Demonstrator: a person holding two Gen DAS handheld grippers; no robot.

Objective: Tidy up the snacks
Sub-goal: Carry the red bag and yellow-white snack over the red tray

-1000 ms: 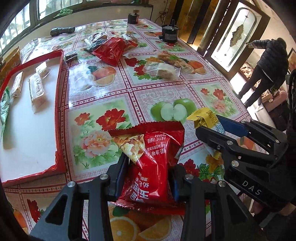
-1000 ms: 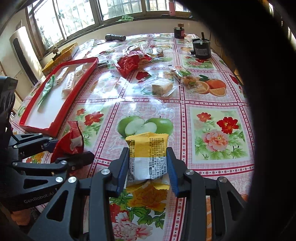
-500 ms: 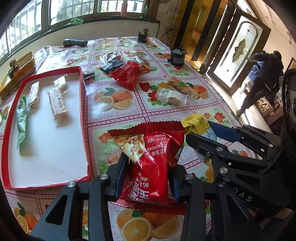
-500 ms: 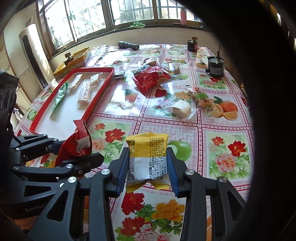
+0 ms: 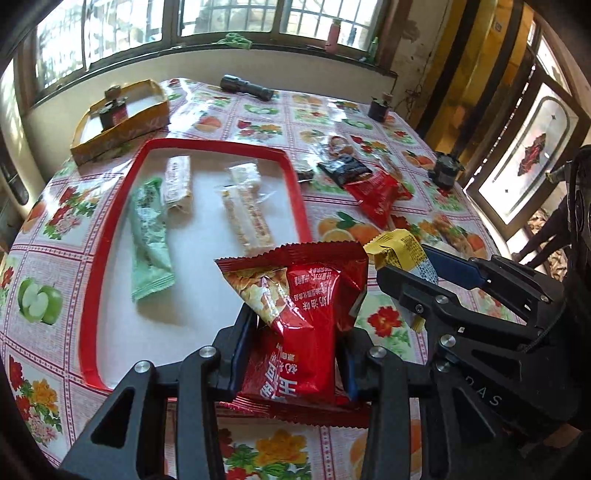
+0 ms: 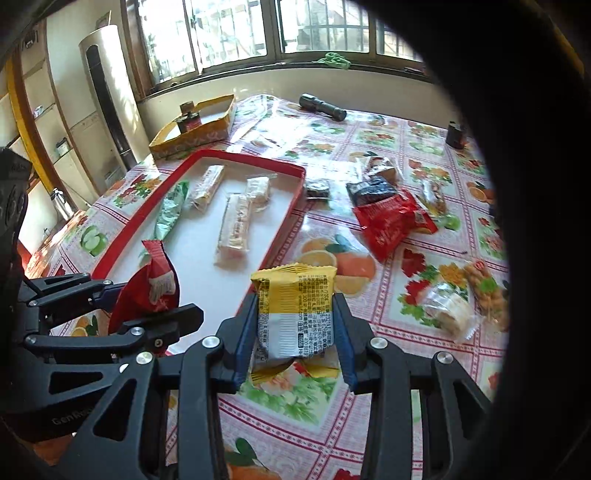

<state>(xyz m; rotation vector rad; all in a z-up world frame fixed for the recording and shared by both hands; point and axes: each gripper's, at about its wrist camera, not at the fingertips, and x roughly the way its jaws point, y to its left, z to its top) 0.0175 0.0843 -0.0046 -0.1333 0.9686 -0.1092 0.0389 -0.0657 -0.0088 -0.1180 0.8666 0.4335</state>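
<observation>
Left gripper (image 5: pixel 295 354) clamping one red snack packet (image 5: pixel 299 314), right gripper (image 6: pixel 295 339) clamping one yellow packet (image 6: pixel 295 314), four snacks in red tray (image 5: pixel 88 295)

A glossy plastic cloth printed with flowers, apples and oranges (image 5: pixel 258 129) covers the tabletop. In the upper middle of the left wrist view a black cylindrical flashlight (image 5: pixel 246 88) lies near the far edge. At upper left sits a shallow yellow cardboard box (image 5: pixel 118 122), with a small dark jar (image 5: pixel 112 114) standing inside it. At upper right a small dark cup-like container (image 5: pixel 379 109) stands on the cloth, and lower right of it a squat black round pot (image 5: pixel 445 171). Above, on the windowsill, rest a crumpled green cloth (image 5: pixel 234 38) and a pink bottle (image 5: pixel 332 35). In the right wrist view a tall white floor-standing cabinet unit (image 6: pixel 110 107) fills the upper left corner.
</observation>
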